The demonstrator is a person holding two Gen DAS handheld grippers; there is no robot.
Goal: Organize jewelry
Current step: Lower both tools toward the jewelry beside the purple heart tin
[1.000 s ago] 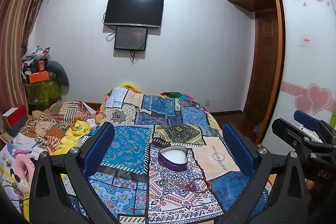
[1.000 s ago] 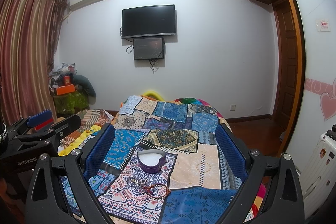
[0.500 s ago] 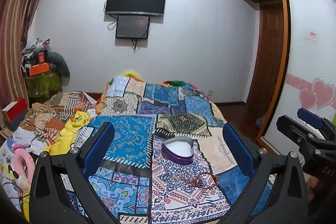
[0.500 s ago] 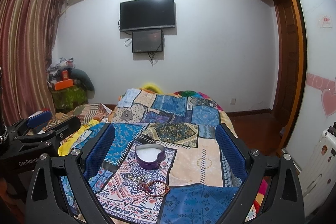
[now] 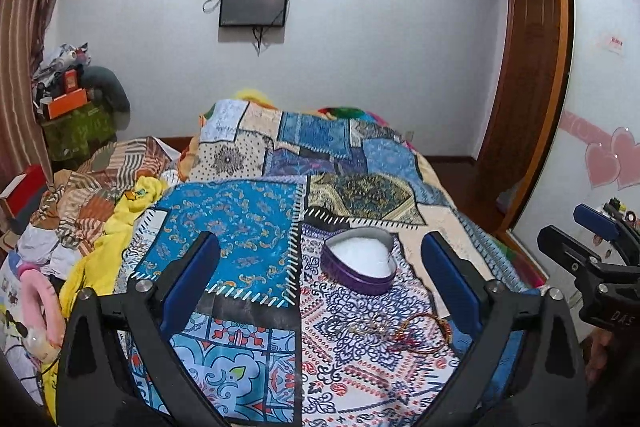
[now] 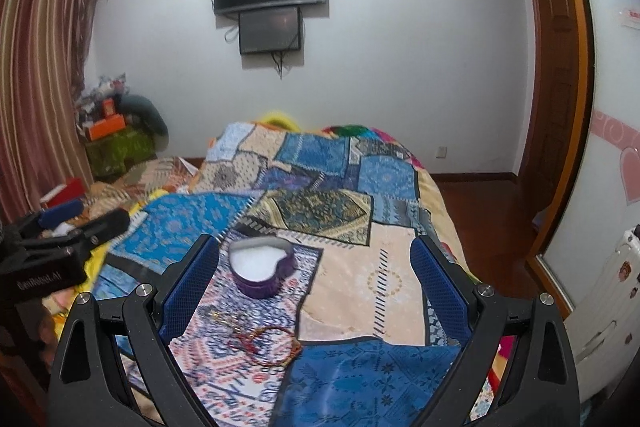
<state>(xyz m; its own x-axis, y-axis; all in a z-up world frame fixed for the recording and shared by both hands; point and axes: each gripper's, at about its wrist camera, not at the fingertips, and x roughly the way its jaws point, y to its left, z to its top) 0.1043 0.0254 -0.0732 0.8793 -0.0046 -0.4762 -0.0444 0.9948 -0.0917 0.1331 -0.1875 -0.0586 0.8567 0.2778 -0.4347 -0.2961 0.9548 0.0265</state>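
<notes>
The left claw (image 5: 320, 267) hangs over the quilt (image 5: 240, 227), jaws wide, nothing held. The box (image 5: 362, 263) sits between its fingers, the bracelets (image 5: 400, 327) just nearer. The right claw (image 6: 316, 267) is wide too, with the box by its left finger.

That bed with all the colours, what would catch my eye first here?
The bright patchwork quilt covering the bed, and on it a purple heart-shaped box, open and white inside. Just nearer the camera lies a small tangle of bracelets, with both open grippers hovering over them.
</notes>
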